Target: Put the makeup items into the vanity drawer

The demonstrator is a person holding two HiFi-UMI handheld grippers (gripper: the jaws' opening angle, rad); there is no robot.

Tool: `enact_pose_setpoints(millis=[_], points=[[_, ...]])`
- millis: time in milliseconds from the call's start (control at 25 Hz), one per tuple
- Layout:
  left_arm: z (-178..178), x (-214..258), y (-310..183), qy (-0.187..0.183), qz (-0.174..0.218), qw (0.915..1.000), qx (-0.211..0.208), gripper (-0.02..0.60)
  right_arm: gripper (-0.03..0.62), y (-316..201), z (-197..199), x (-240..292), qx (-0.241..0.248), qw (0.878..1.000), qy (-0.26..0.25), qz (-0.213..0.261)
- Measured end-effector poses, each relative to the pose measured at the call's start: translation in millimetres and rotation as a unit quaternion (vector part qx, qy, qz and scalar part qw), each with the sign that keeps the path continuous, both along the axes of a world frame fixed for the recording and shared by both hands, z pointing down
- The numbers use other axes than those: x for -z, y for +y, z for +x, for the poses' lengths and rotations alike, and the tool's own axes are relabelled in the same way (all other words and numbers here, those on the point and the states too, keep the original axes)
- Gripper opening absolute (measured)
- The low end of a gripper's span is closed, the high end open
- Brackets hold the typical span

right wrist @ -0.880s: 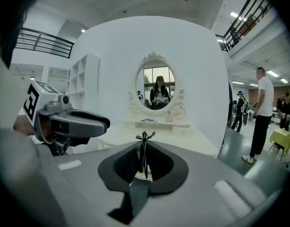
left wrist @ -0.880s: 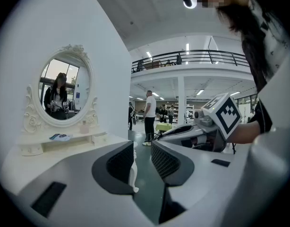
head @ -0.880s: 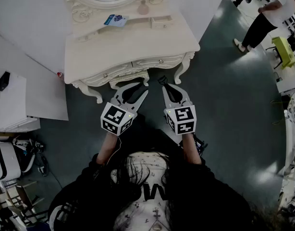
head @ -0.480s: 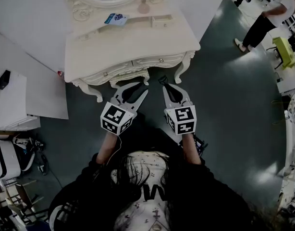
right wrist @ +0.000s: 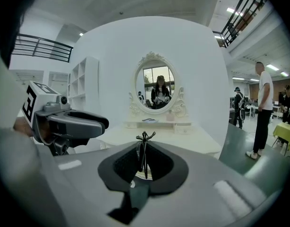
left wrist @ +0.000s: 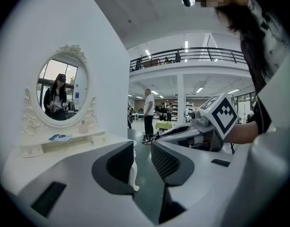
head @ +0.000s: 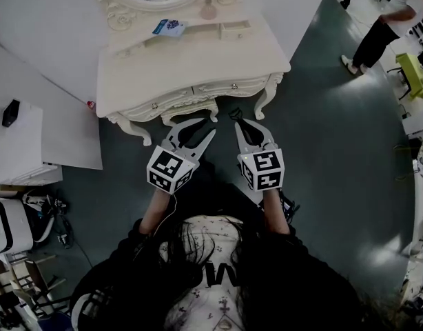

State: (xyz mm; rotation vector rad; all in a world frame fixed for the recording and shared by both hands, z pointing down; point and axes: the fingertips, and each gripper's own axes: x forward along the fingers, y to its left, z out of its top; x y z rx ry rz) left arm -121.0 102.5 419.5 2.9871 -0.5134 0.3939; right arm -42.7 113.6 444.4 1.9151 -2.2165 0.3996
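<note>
The cream vanity (head: 191,64) stands ahead of me, its front drawers (head: 229,87) closed. On its upper shelf lie a blue-white packet (head: 168,27), a small pink bottle (head: 209,9) and a little drawer box (head: 232,28). My left gripper (head: 192,125) (left wrist: 142,157) hovers open just in front of the vanity's front edge, nothing between its jaws. Beside it, my right gripper (head: 237,121) (right wrist: 144,162) is shut on a thin black item (right wrist: 144,145) that sticks up from its tips (head: 232,114). What the item is, I cannot tell.
The oval mirror (right wrist: 157,89) rises behind the shelf against a white wall. A white cabinet (head: 18,150) stands at the left on the dark green floor. A person (head: 380,29) and a yellow-green stool (head: 413,71) are at the far right.
Both grippers keep almost the same place and pose before the vanity; the whole view has shifted slightly down and right. The right gripper still holds the black item.
</note>
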Motion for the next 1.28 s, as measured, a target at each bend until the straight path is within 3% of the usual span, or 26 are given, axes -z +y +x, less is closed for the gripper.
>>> enact_pose_setpoints(millis=[600, 1000, 1280], points=[[27.2, -16.6, -52.1, -0.008, -0.018, 0.9998, -0.009, 0.115, 0.029, -53.3, 23.2, -16.8, 0.001, 1.0, -0.009, -0.017], [77.9, -19.7, -152.7, -0.009, -0.035, 0.9988, -0.033, 0.115, 0.029, -141.6, 76.5, -21.2, -0.029, 0.999, -0.022, -0.035], [94.7, -18.8, -212.7, -0.006, -0.033, 0.9978, -0.058, 0.115, 0.029, -204.8, 90.2, -21.1, -0.032, 0.998, -0.019, -0.051]])
